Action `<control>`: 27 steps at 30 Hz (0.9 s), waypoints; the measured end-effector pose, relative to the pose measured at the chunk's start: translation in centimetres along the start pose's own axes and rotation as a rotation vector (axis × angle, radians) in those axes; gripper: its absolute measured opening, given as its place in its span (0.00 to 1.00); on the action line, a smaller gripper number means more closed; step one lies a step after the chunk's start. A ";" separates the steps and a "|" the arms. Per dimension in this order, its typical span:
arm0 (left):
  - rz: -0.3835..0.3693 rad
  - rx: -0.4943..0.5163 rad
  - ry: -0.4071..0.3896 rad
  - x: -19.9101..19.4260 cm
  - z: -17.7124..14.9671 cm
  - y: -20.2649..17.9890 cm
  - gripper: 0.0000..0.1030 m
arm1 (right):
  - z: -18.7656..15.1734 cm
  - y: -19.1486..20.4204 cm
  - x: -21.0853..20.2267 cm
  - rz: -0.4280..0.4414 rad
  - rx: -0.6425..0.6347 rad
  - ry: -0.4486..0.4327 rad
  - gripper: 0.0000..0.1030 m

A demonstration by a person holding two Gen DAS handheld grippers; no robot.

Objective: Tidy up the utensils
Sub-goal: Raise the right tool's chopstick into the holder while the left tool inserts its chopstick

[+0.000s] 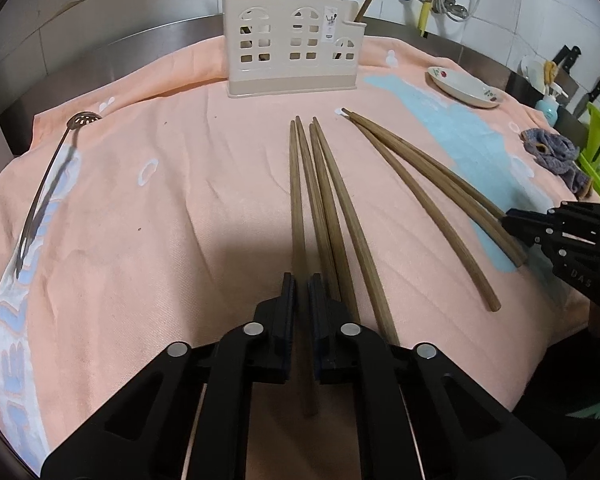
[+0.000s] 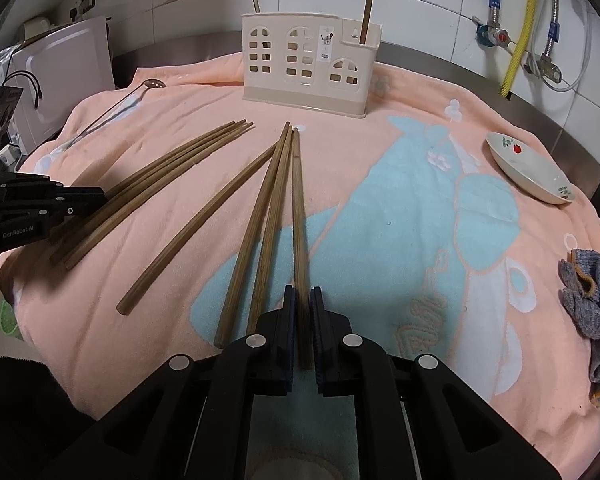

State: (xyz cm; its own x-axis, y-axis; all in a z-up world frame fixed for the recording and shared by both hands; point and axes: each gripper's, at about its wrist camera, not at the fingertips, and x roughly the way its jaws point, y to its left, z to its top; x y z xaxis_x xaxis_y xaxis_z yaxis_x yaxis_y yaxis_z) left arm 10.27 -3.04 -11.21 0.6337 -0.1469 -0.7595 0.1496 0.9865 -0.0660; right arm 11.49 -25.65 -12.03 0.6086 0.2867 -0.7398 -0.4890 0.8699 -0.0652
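Now clamped: one wooden chopstick [image 1: 298, 216] in the left claw [image 1: 301, 284], another chopstick [image 2: 299, 216] in the right claw [image 2: 303, 294], both gripped near the thick end, probably for lifting tip-first toward the beige holder [image 1: 294, 50] far across the towel-covered worktop [image 1: 160, 200]; loose chopsticks [image 2: 172, 240] between.

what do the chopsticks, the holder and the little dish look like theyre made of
Chopsticks: likely wood or bamboo, matte brown with fine lengthwise grain.
Holder: looks like moulded plastic, smooth beige, with cut-out window shapes.
Dish: probably glazed ceramic, glossy off-white with painted red and green motifs, though melamine can't be ruled out.
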 end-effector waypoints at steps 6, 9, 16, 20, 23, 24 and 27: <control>-0.003 0.010 -0.040 -1.4 0.8 0.1 0.06 | 1.3 0.2 -2.2 -0.005 -0.011 -0.064 0.07; -0.005 0.004 -0.070 -2.4 1.6 0.4 0.06 | 2.6 0.1 -3.9 -0.007 -0.014 -0.116 0.07; -0.012 0.019 -0.148 -4.5 4.1 1.0 0.06 | 7.3 -0.2 -7.1 0.008 -0.020 -0.225 0.07; -0.019 0.024 -0.185 -5.2 5.8 1.3 0.06 | 10.5 -0.4 -8.3 0.017 -0.030 -0.271 0.07; -0.016 0.033 -0.207 -5.6 7.0 1.5 0.06 | 13.0 -0.8 -8.9 0.024 -0.036 -0.289 0.07; -0.019 0.033 -0.211 -5.6 7.3 1.6 0.06 | 13.8 -0.9 -9.0 0.027 -0.037 -0.292 0.07; -0.031 0.034 -0.226 -5.8 8.8 2.0 0.06 | 16.6 -1.5 -9.4 0.039 -0.045 -0.301 0.07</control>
State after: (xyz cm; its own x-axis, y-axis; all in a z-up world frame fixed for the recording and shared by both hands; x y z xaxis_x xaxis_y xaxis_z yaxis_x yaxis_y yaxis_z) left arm 13.56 -0.84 -1.23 0.7818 -0.1928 -0.5929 0.1942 0.9790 -0.0624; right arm 16.87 -23.01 6.14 0.7430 0.4318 -0.5113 -0.5392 0.8388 -0.0751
